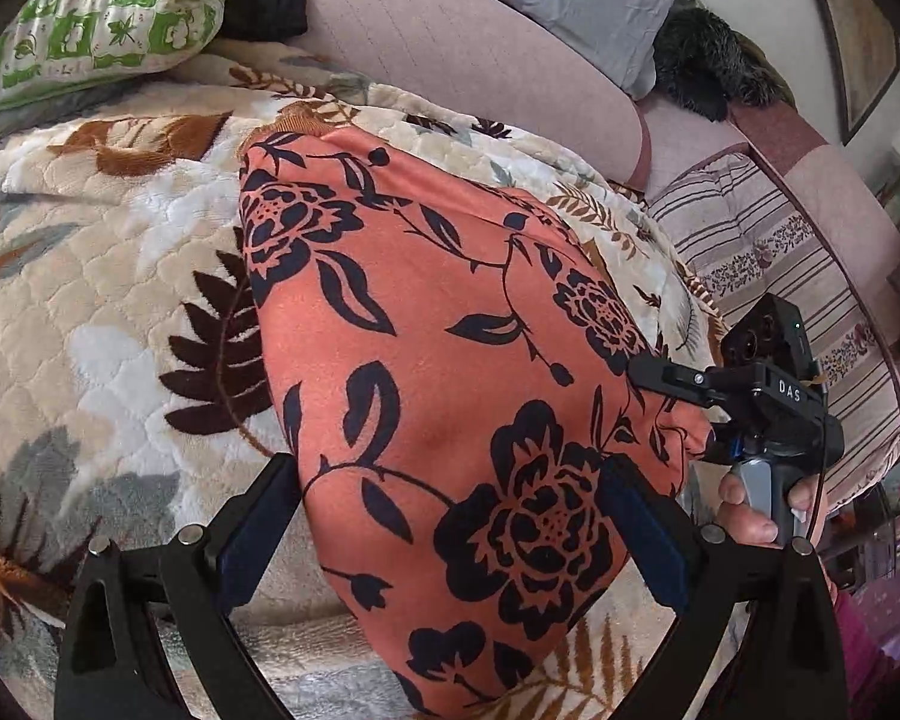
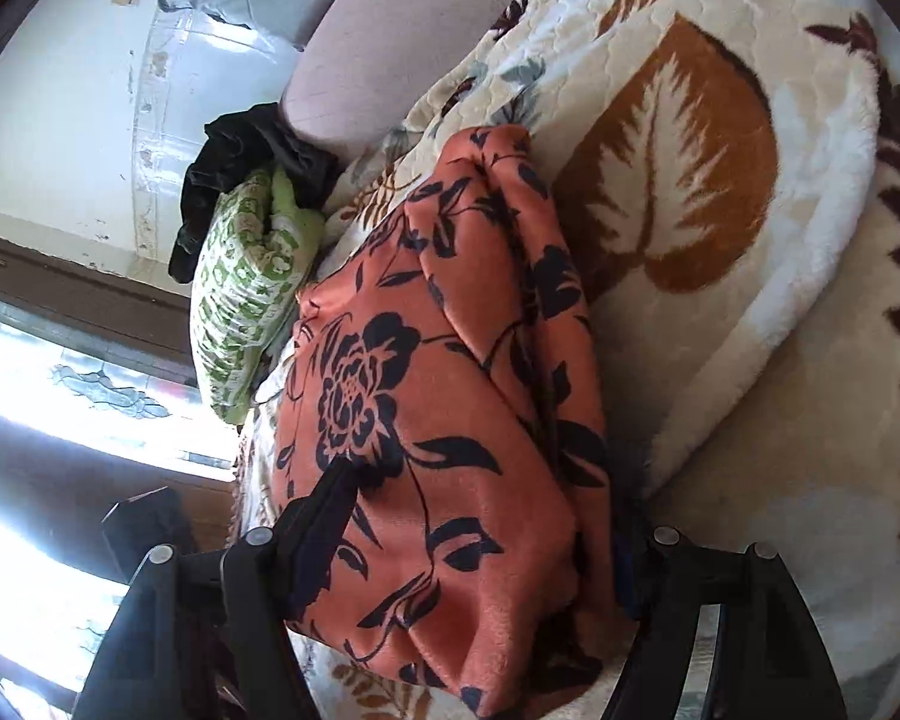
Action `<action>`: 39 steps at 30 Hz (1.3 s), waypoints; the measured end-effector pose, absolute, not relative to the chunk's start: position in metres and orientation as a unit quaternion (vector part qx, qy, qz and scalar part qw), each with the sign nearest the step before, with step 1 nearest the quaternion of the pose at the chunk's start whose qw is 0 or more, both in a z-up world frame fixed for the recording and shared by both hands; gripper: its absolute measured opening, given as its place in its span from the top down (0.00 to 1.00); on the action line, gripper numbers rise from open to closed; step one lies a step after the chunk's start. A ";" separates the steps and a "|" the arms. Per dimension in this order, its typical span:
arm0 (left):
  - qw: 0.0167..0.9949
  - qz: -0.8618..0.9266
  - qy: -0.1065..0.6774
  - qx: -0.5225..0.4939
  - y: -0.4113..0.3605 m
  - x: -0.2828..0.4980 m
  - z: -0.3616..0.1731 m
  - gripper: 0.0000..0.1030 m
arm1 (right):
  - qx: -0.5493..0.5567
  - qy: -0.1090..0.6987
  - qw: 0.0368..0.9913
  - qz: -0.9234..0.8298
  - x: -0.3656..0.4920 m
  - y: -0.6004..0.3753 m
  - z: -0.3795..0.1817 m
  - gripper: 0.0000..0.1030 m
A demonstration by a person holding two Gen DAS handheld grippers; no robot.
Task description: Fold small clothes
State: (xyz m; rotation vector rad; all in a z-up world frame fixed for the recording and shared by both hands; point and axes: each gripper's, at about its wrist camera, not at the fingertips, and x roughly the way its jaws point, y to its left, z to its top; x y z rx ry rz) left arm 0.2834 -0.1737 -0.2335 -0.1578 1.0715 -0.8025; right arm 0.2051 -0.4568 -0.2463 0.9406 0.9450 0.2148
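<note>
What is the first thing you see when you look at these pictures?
The big orange cloth with black flowers jumps out first, spread on a fluffy cream blanket with brown leaves. Black gripper fingers frame it on both sides, the left gripper near its bottom edge. Behind it, in the corner, sits a green and white pillow.

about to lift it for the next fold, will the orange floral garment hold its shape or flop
Probably floppy: the orange floral garment drapes in soft creases over the leaf-print blanket. Its napped surface suggests little slipping. Folded layers likely slide apart if lifted by one edge.
</note>
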 end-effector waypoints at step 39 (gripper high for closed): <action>0.865 -0.259 0.430 -0.018 -0.070 0.171 -0.173 0.61 | 0.322 0.359 0.868 0.116 0.114 -0.296 -0.164 0.62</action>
